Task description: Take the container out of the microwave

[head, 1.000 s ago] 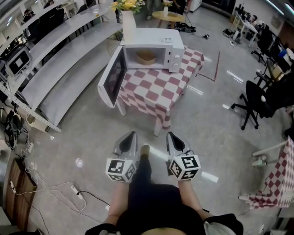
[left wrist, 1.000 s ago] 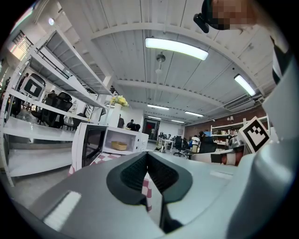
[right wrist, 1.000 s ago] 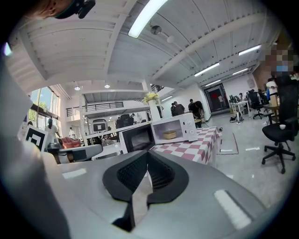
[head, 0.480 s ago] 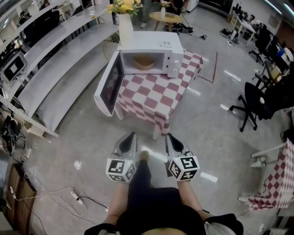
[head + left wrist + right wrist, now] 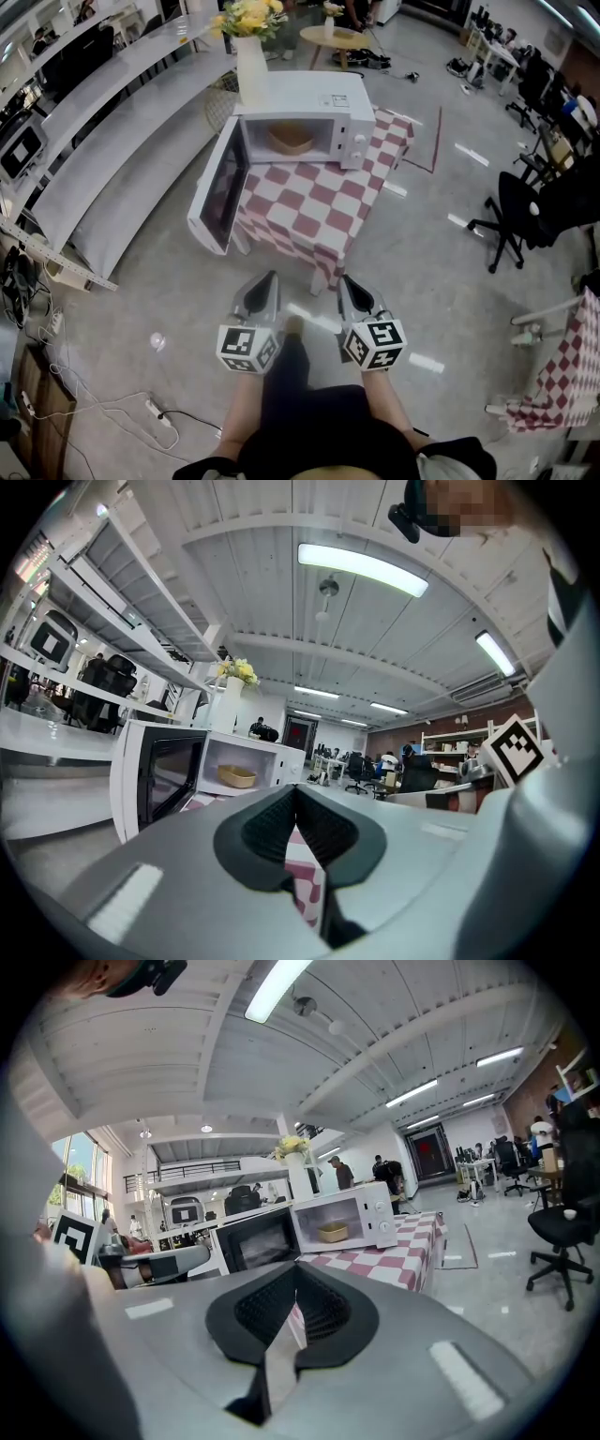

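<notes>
A white microwave (image 5: 314,103) stands on a table with a red-and-white checked cloth (image 5: 309,202), its door (image 5: 216,192) swung wide open to the left. Inside sits a tan bowl-like container (image 5: 292,139), also visible in the left gripper view (image 5: 236,777) and the right gripper view (image 5: 332,1233). My left gripper (image 5: 267,278) and right gripper (image 5: 347,279) are held side by side over the floor, well short of the table. Both are shut with nothing between their pads, and point towards the microwave (image 5: 253,761) (image 5: 349,1221).
A white vase of yellow flowers (image 5: 251,56) stands at the microwave's back left. Long white shelving (image 5: 103,141) runs along the left. A black office chair (image 5: 520,211) and another checked table (image 5: 562,370) are on the right. Cables and a power strip (image 5: 155,412) lie at lower left.
The table and microwave have come nearer in the head view as the person walks towards them. Both grippers keep their place ahead of the body and stay shut.
</notes>
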The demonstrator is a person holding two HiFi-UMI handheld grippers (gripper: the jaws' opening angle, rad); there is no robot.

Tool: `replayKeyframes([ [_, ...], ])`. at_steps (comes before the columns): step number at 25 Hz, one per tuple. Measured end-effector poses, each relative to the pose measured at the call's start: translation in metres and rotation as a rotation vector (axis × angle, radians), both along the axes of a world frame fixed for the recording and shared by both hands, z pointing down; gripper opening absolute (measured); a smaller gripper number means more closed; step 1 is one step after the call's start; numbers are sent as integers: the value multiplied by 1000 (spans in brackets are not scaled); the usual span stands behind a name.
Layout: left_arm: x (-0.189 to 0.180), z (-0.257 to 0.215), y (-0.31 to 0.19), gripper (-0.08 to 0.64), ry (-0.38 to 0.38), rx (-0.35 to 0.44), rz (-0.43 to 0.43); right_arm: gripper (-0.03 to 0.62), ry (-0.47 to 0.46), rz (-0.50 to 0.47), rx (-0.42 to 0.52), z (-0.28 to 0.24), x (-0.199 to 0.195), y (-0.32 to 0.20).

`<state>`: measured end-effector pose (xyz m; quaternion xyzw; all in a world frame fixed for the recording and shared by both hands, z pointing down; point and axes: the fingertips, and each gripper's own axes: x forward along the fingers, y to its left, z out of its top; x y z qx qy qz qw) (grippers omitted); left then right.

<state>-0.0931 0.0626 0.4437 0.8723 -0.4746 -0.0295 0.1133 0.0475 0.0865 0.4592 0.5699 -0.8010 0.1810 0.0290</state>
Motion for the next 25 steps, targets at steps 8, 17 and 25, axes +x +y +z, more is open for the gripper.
replayKeyframes([
  [8, 2, 2, -48, 11, -4, -8, 4, 1, -10, 0, -18, 2, 1, -44],
  [17, 9, 0, -95, 11, -22, -8, 38, 0, -23, 21, -22, -1, 1, -91],
  [25, 14, -3, -130, 11, -19, 3, 71, 2, -51, 46, -16, -1, 2, -122],
])
